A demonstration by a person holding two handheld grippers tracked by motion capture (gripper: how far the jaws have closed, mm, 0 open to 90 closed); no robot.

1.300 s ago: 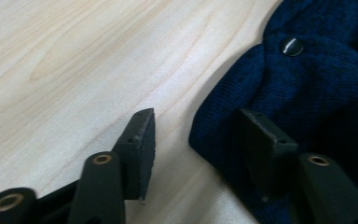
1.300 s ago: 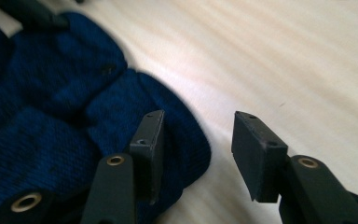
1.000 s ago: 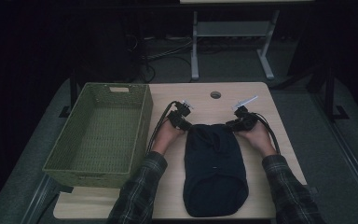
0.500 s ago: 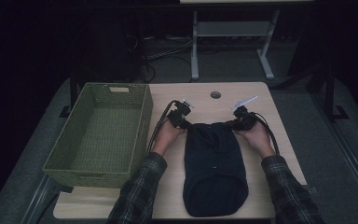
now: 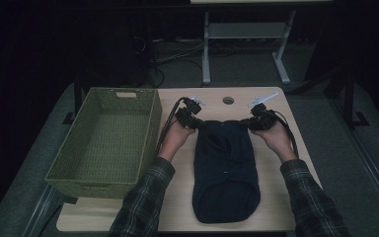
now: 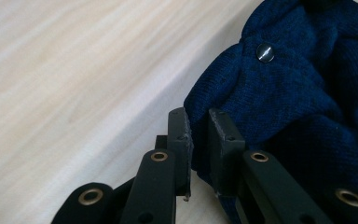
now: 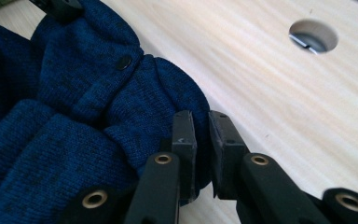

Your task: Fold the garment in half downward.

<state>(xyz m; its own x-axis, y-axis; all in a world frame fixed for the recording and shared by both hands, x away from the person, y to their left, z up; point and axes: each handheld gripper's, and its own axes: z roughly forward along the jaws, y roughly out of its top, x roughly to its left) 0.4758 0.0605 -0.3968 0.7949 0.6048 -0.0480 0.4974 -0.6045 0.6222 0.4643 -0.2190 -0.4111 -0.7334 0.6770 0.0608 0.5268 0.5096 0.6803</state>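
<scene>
- Where the dark blue knitted garment lies along the middle of the table, its far end is pinched at both corners.
- The left gripper is clenched on the garment's far left corner, knit being pressed between its jaws after a recent closing.
- The right gripper is clamped on the far right corner likewise.
- A green woven basket is seen at the table's left edge.
- A round hole is seen near the far edge.
</scene>
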